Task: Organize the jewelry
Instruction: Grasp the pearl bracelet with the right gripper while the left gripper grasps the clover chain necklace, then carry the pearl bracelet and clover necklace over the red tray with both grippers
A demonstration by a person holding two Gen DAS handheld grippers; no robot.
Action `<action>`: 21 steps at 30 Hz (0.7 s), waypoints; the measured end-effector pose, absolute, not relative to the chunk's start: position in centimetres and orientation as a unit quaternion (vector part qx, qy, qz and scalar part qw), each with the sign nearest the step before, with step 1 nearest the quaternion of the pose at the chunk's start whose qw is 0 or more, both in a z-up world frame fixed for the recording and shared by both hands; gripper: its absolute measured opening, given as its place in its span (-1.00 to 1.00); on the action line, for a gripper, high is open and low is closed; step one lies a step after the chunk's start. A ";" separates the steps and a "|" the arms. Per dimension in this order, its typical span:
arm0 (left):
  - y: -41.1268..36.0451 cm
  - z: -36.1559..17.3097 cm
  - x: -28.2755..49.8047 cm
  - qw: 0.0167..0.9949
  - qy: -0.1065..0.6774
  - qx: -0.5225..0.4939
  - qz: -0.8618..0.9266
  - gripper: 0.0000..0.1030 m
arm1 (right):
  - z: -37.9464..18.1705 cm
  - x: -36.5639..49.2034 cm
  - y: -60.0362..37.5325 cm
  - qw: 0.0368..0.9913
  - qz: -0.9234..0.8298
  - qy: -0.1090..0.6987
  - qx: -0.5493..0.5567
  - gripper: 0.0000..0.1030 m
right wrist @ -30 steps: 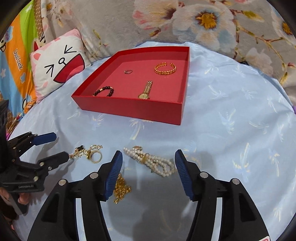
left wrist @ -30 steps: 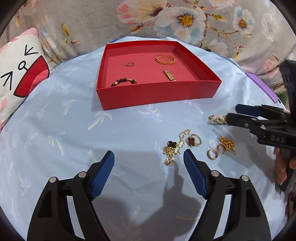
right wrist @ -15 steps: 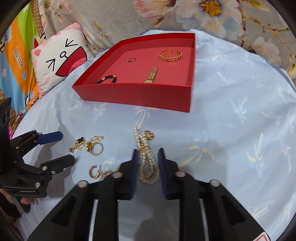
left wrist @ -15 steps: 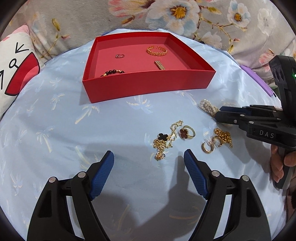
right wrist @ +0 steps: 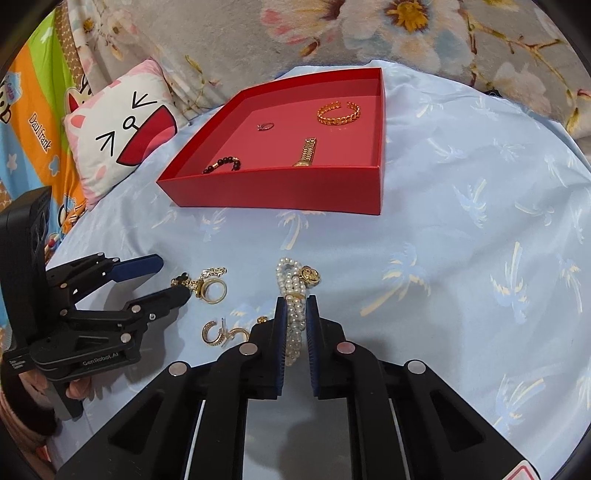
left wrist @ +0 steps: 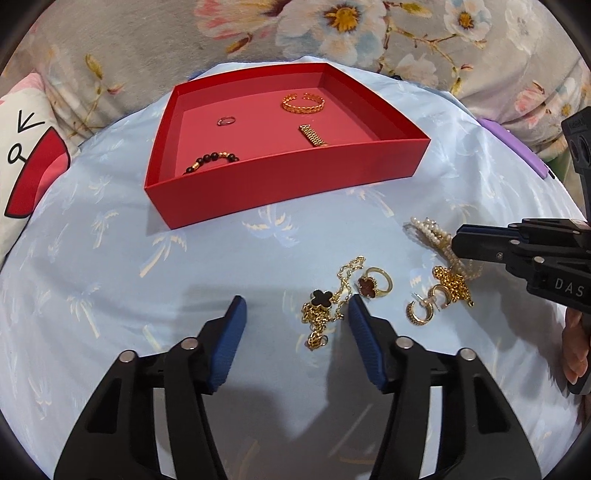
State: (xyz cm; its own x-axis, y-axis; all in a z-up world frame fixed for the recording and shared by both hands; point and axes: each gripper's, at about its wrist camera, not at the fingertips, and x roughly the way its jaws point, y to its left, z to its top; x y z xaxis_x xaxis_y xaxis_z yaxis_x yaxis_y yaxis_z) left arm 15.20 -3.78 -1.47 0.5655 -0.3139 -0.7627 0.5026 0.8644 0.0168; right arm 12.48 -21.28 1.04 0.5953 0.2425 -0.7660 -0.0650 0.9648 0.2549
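A red tray (left wrist: pixel 288 184) (right wrist: pixel 280 186) lies on the blue cloth and holds a gold cuff (left wrist: pixel 303 103), a small ring (left wrist: pixel 225 120), a gold watch (right wrist: pixel 306 152) and a dark bead bracelet (left wrist: pixel 210 162). My right gripper (right wrist: pixel 296 306) is shut on the pearl bracelet (right wrist: pixel 293 295), which also shows in the left wrist view (left wrist: pixel 430 232). My left gripper (left wrist: pixel 295 310) is open, low over the cloth beside a gold clover necklace (left wrist: pixel 325 302) and a clover ring (left wrist: pixel 373 284). Gold hoop earrings (left wrist: pixel 424 306) and a gold chain (left wrist: pixel 454 282) lie to their right.
A cat-face pillow (right wrist: pixel 118 136) lies left of the tray. Floral fabric (left wrist: pixel 332 33) rises behind the tray. A purple object (left wrist: pixel 513 147) lies at the cloth's right edge. Blue cloth (right wrist: pixel 480 221) stretches right of the tray.
My right gripper went from wide open to shut around the pearl bracelet. My left gripper moved forward toward the clover necklace and narrowed its opening a little.
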 end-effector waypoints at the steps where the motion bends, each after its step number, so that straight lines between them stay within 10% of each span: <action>1: -3.9 -1.5 15.2 0.877 0.403 0.119 -0.233 -0.14 | 1.0 12.5 -21.3 0.887 0.087 0.442 0.101 -0.82; 8: -4.1 -1.3 15.4 0.876 0.399 0.123 -0.241 -0.76 | 1.0 12.6 -21.4 0.886 0.086 0.444 0.103 -0.68; 16: -3.7 -1.3 15.3 0.876 0.400 0.111 -0.247 -0.76 | 0.5 13.7 -20.6 0.884 0.085 0.451 0.087 -0.43; 21: -3.2 -0.7 15.0 0.877 0.398 0.101 -0.250 -0.76 | 0.6 13.7 -20.5 0.885 0.080 0.450 0.085 -0.73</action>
State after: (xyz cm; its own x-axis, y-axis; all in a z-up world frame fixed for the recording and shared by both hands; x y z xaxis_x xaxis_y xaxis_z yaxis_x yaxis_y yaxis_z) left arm 14.99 -3.16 -0.73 0.5581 -0.3574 -0.7488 0.5188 0.8547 -0.0212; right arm 13.73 -20.50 0.57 0.5826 0.2190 -0.7827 -0.0657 0.9725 0.2233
